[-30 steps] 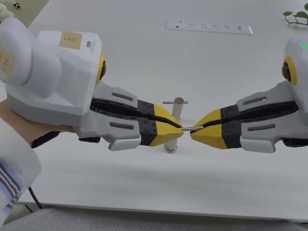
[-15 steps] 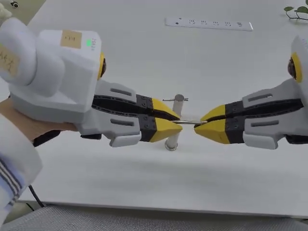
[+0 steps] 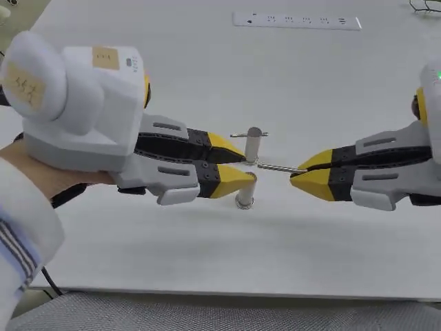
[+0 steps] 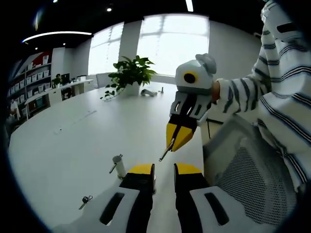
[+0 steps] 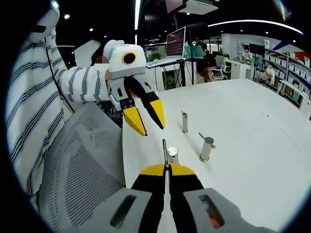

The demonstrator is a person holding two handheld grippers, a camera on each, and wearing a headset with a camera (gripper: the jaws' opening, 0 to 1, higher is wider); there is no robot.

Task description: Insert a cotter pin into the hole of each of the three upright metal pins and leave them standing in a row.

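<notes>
My right gripper [image 3: 298, 172] [image 5: 166, 167] is shut on a thin cotter pin [image 3: 275, 167] [image 5: 165, 148], which points left toward my left gripper [image 3: 250, 168] [image 4: 165, 170]. The left jaws stand open just off the pin's free end, with nothing between them. Between the grippers stands an upright metal pin [image 3: 253, 143] [image 5: 207, 147] [image 4: 118, 165] with a cotter pin through its top. A second upright pin [image 3: 244, 201] [image 5: 172, 154] is partly hidden behind the left jaws. Farther back, a third upright pin [image 5: 184, 121] stands bare.
A white power strip [image 3: 296, 21] lies at the table's far side. A small loose metal piece [image 4: 85, 199] lies on the white table [image 3: 207, 255]. A grey mesh chair [image 5: 82, 174] sits past the near edge. A potted plant [image 4: 129, 73] stands far off.
The left jaws have opened and let go of the cotter pin. The right gripper has drawn away to the right, carrying the pin.
</notes>
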